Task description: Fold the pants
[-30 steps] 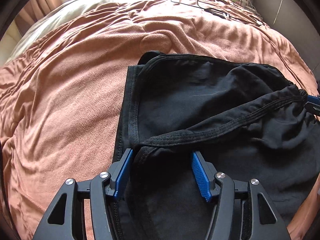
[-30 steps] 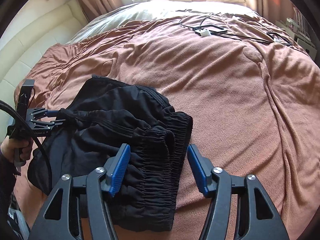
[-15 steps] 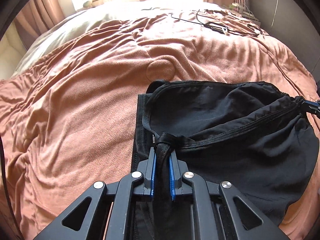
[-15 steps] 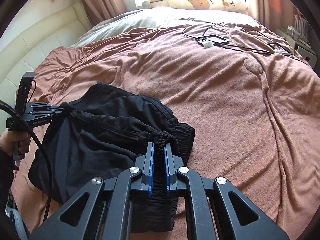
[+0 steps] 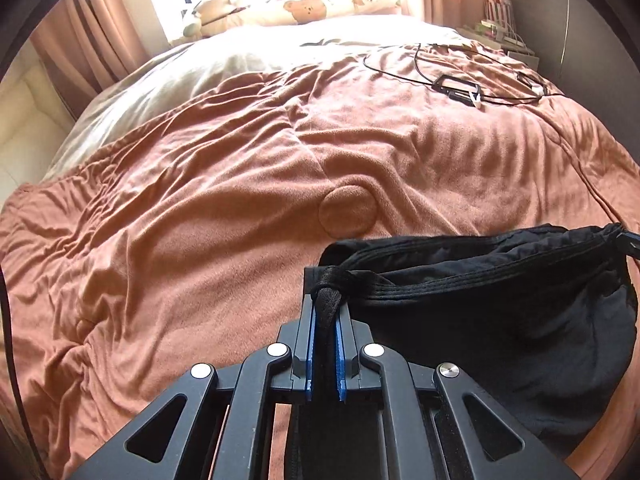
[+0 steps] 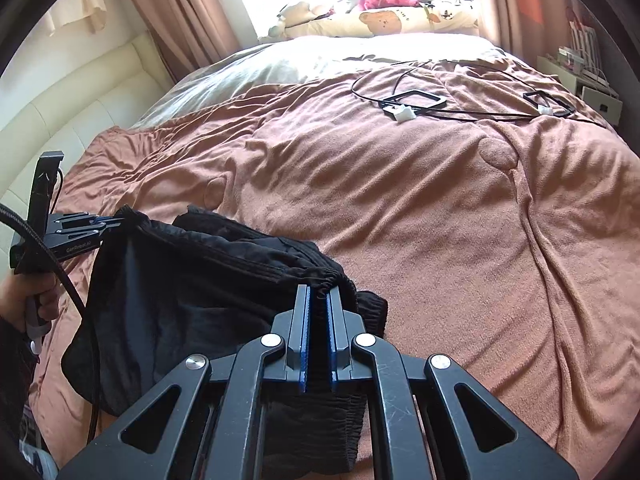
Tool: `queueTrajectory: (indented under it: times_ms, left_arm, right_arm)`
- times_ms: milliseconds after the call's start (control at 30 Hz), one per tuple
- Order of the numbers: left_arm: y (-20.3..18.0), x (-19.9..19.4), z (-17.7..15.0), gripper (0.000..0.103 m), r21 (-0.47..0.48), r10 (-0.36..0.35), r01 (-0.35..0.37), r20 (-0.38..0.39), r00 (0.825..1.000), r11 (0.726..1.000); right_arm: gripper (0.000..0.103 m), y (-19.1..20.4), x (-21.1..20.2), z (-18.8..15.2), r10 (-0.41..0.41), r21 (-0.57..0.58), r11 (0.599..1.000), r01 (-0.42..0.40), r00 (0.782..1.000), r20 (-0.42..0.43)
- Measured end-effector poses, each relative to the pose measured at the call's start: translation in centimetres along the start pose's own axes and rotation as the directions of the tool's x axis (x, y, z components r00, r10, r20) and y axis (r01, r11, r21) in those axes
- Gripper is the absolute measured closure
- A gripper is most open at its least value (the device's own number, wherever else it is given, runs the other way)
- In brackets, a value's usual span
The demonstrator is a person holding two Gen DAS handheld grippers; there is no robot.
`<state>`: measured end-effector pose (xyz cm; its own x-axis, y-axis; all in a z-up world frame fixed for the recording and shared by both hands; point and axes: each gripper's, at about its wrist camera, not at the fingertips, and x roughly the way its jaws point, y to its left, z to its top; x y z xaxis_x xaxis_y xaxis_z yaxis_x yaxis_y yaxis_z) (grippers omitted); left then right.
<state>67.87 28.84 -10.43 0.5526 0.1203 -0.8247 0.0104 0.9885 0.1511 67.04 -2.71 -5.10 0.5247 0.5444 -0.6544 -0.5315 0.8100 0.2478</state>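
Black pants (image 5: 500, 320) hang stretched between my two grippers above the brown blanket. My left gripper (image 5: 325, 304) is shut on a bunched hem edge of the pants. My right gripper (image 6: 319, 300) is shut on the gathered elastic waistband of the pants (image 6: 192, 292). In the right wrist view the left gripper (image 6: 108, 222) shows at far left, pinching the other corner. In the left wrist view the right gripper's blue tip (image 5: 630, 240) shows at the right edge. The lower part of the pants sags below both grippers.
A brown blanket (image 5: 200, 220) covers the bed, with a cream sheet (image 5: 240, 64) and pillows (image 6: 400, 20) at the far end. Black cables and small frames (image 6: 416, 102) lie on the far right of the blanket. A bedside stand (image 6: 580, 72) is at right.
Both grippers went from open to shut on the pants, then lifted them off the blanket. The cloth now hangs taut between them and both views tilt up toward the window.
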Motion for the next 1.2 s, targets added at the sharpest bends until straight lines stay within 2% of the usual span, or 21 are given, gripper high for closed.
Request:
queueTrajectory:
  times_ms: [267, 467, 500, 567, 600, 633, 700, 767, 967, 1200]
  left_arm:
    - [-0.8, 3.6, 2.8, 0.094, 0.013, 0.009, -0.008, -0.021, 1.000, 1.000]
    - [-1.6, 6.6, 3.6, 0.094, 0.011, 0.015, -0.014, -0.056, 0.998, 1.000]
    - [-1.8, 7.0, 3.6, 0.092, 0.012, 0.015, -0.014, -0.068, 0.998, 1.000]
    - [-2.0, 7.6, 3.6, 0.080, 0.006, 0.027, -0.027, -0.093, 0.995, 1.000]
    - [-2.0, 7.5, 3.5, 0.071, -0.005, 0.024, -0.025, -0.095, 0.995, 1.000]
    - [-1.9, 7.2, 3.4, 0.061, -0.018, 0.010, -0.012, -0.093, 0.996, 1.000]
    - [-1.6, 6.5, 3.1, 0.048, -0.034, -0.005, 0.002, -0.086, 0.996, 0.999]
    - [-1.3, 5.6, 2.8, 0.044, -0.037, 0.004, -0.007, -0.076, 0.997, 0.999]
    - [0.1, 2.6, 1.3, 0.043, -0.068, -0.017, 0.012, -0.081, 0.997, 0.998]
    - [1.8, -1.3, -1.8, 0.042, -0.117, -0.024, 0.014, -0.081, 0.996, 0.993]
  right_arm:
    - [0.099, -1.5, 1.7, 0.9, -0.012, 0.064, 0.998, 0.013, 1.000, -0.011]
    - [0.098, -2.6, 2.9, 1.1, -0.015, 0.105, 0.994, 0.018, 1.000, -0.025]
    - [0.097, -2.8, 3.1, 1.1, -0.026, 0.115, 0.993, 0.030, 0.999, -0.033]
    - [0.090, -3.2, 3.2, 1.2, -0.031, 0.132, 0.990, 0.039, 0.998, -0.060]
    - [0.082, -3.3, 3.0, 1.2, -0.026, 0.144, 0.989, 0.035, 0.998, -0.063]
    - [0.067, -3.6, 2.8, 1.2, -0.020, 0.161, 0.987, 0.029, 0.998, -0.059]
    - [0.046, -4.0, 2.1, 1.1, -0.002, 0.193, 0.981, 0.011, 0.999, -0.045]
    - [0.045, -4.1, 1.6, 1.1, 0.016, 0.201, 0.980, -0.007, 0.999, -0.041]
    - [0.045, -4.3, 0.2, -0.5, 0.067, 0.235, 0.971, -0.052, 0.996, -0.053]
    - [0.045, -4.4, -1.4, -2.2, 0.086, 0.282, 0.957, -0.067, 0.995, -0.058]
